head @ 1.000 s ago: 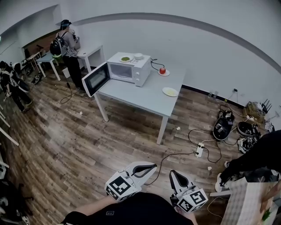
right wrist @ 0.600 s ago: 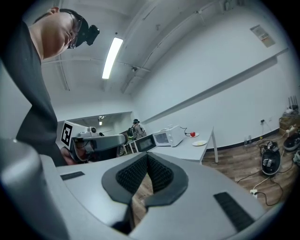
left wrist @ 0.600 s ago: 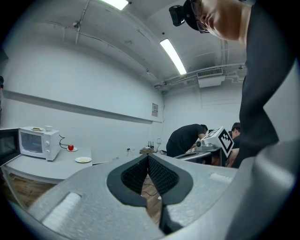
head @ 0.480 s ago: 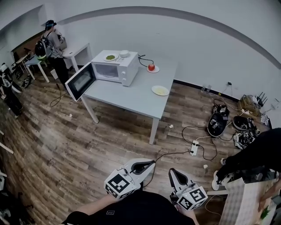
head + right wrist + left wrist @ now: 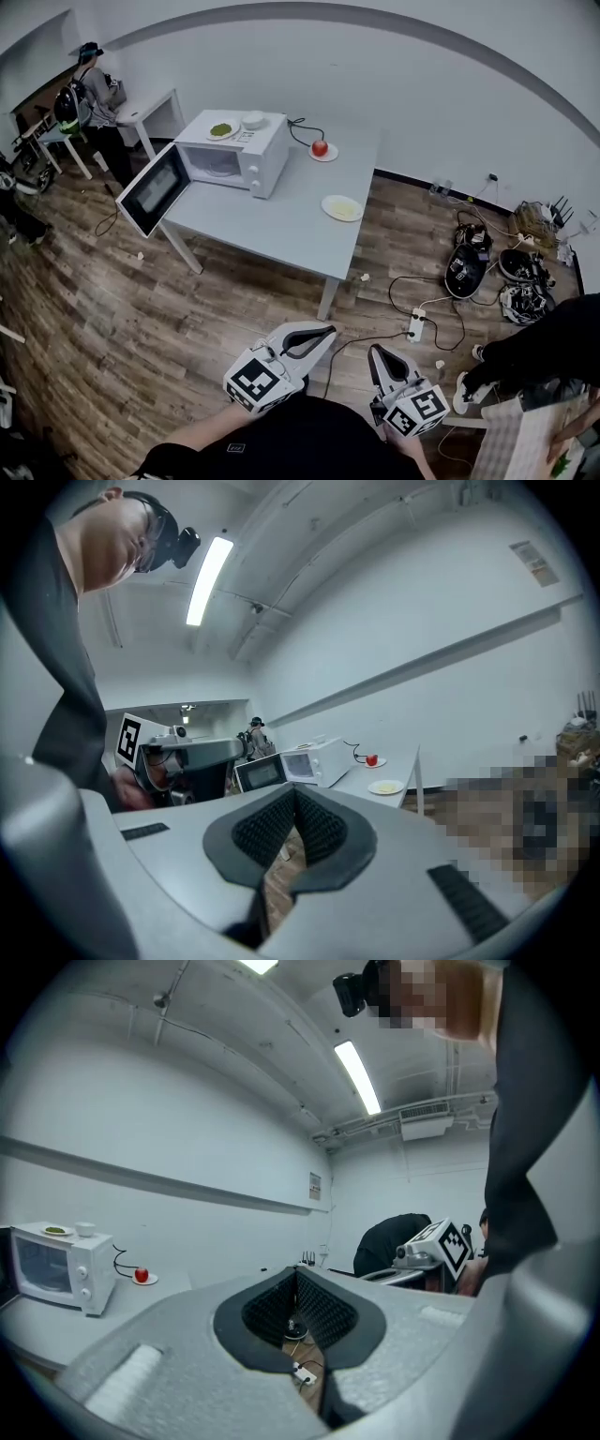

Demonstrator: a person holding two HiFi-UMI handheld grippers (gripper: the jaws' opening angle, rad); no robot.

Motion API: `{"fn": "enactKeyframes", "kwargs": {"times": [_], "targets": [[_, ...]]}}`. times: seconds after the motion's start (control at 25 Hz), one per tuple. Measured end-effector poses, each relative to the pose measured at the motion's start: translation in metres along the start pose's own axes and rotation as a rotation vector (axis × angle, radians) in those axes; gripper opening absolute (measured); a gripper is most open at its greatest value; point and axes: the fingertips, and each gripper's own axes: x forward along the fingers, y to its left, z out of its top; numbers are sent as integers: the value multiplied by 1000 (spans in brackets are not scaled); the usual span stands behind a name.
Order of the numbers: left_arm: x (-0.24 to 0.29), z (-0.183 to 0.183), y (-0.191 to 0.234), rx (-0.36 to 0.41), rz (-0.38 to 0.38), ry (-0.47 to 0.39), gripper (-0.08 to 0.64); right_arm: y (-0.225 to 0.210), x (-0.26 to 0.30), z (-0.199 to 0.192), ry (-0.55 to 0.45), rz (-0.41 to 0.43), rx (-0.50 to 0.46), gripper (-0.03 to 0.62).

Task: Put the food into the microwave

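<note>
Step in hand, as judged: approach, with no food held. The left gripper [image 5: 314,335] and right gripper [image 5: 380,356] each have their jaws together and empty, well apart from the microwave [image 5: 234,150], whose door [image 5: 150,190] is open. On the counter [image 5: 281,230], the plate of food [image 5: 341,207] lies near the microwave, the apple [image 5: 320,148] just beside it and the green dish [image 5: 221,130] on top. The next move calls for closing in and parting the jaws at a plate rim. The left gripper view lacks the plate of food; the head view shows it.

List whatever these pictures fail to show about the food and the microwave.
- Microwave cavity, head view: too small to tell whether anything is inside.
- Plate near the table edge, head view: pale food too small to identify.
- White bowl atop the microwave, all views: contents too small to see.
</note>
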Motion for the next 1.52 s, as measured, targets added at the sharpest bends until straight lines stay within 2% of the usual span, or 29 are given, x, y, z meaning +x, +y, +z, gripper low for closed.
{"fn": "enactKeyframes", "kwargs": {"times": [0.24, 0.52, 0.68, 0.88, 1.04, 1.28, 1.52], "targets": [[19, 16, 74, 9, 2, -31, 8, -23, 72, 20, 19, -3, -24, 14], [40, 8, 131, -16, 39, -13, 8, -43, 112, 21, 83, -1, -68, 14], [65, 3, 148, -48, 64, -6, 8, -70, 121, 23, 105, 1, -92, 14], [108, 5, 172, -32, 130, 23, 8, -129, 136, 36, 116, 16, -116, 14], [148, 7, 187, -33, 175, 45, 8, -178, 154, 51, 107, 51, -165, 14], [206, 2, 194, -29, 228, 70, 8, -240, 174, 57, 104, 134, -177, 14], [250, -16, 204, -57, 232, 99, 8, -284, 206, 51, 166, 178, -180, 14]]}}
